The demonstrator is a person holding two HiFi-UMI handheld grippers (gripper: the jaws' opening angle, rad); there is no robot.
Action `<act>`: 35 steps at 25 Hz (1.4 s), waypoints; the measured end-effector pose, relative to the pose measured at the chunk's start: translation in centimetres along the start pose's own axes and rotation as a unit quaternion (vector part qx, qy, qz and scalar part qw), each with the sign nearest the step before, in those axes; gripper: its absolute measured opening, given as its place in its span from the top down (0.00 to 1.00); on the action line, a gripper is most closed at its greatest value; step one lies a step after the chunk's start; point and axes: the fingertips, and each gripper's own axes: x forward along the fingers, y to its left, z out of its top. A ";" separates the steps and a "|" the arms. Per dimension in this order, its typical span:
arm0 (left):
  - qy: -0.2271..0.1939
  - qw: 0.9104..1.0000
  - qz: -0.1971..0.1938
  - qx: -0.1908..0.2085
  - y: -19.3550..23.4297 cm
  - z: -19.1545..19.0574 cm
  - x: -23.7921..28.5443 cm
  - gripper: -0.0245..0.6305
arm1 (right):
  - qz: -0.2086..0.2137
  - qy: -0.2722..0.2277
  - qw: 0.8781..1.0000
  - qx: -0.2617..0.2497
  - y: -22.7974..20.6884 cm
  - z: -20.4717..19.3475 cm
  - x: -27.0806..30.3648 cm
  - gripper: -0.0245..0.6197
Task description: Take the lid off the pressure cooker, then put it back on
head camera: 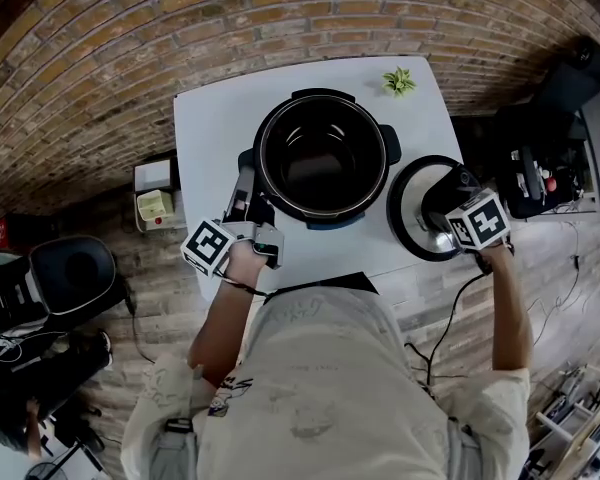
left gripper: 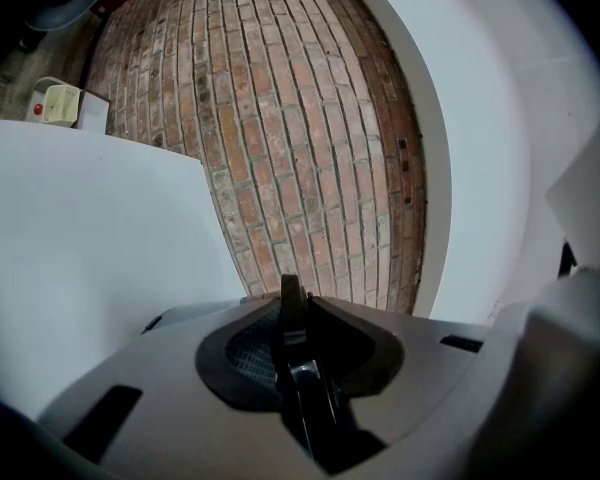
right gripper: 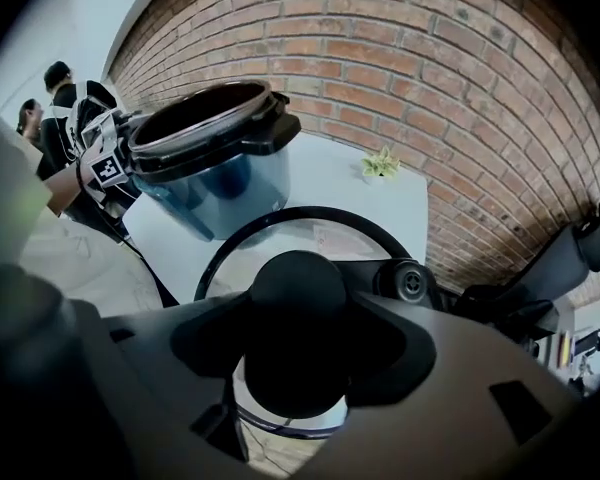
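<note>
The black pressure cooker point(head camera: 322, 158) stands without its lid in the middle of the white table point(head camera: 215, 118), its dark pot showing. My left gripper point(head camera: 247, 186) is shut on the cooker's left side handle point(left gripper: 292, 313), which shows as a thin black edge between the jaws of that gripper point(left gripper: 298, 368). The glass lid point(head camera: 418, 208) with its black rim point(right gripper: 310, 216) is to the right of the cooker point(right gripper: 220, 168), over the table's right edge. My right gripper point(head camera: 445, 211) points steeply down, shut on the lid's round black knob point(right gripper: 298, 298).
A small green plant point(head camera: 399, 81) stands at the table's far right corner. A cream box with a red button point(head camera: 154, 206) lies on the floor to the left. Black equipment point(head camera: 550, 158) stands close on the right. Brick floor surrounds the table.
</note>
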 end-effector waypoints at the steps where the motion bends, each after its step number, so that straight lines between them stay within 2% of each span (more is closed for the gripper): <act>1: 0.000 1.000 0.001 0.000 0.0 0.0 0.0 0.82 | 0.000 -0.001 1.000 -0.003 -0.1 0.3 -0.8 0.51; 5: 0.001 1.000 0.004 0.004 0.1 0.0 -0.1 0.82 | -0.009 -0.008 1.000 -0.022 -0.8 1.9 -4.4 0.51; 13: -0.002 1.000 -0.001 0.004 0.2 -0.1 0.0 0.82 | -0.026 -0.056 0.997 -0.056 -0.9 6.9 -11.1 0.51; 18: -0.001 1.000 0.003 0.010 0.4 -0.1 -0.1 0.82 | -0.004 -0.083 0.992 -0.090 1.2 10.4 -13.0 0.50; 26: -0.003 1.000 -0.013 0.003 0.0 -0.2 0.2 0.82 | 0.049 -0.109 0.982 -0.146 6.0 16.1 -13.0 0.51; 29: -0.001 1.000 0.001 0.011 0.4 -0.2 0.0 0.82 | 0.064 -0.106 0.976 -0.178 7.9 18.0 -12.2 0.51; 32: -0.003 1.000 -0.008 0.005 0.1 -0.3 0.1 0.82 | 0.076 -0.098 0.970 -0.209 9.9 19.5 -11.0 0.51; 35: -0.001 1.000 0.004 0.013 0.4 -0.4 -0.1 0.82 | 0.094 -0.087 0.965 -0.230 11.5 20.5 -9.9 0.51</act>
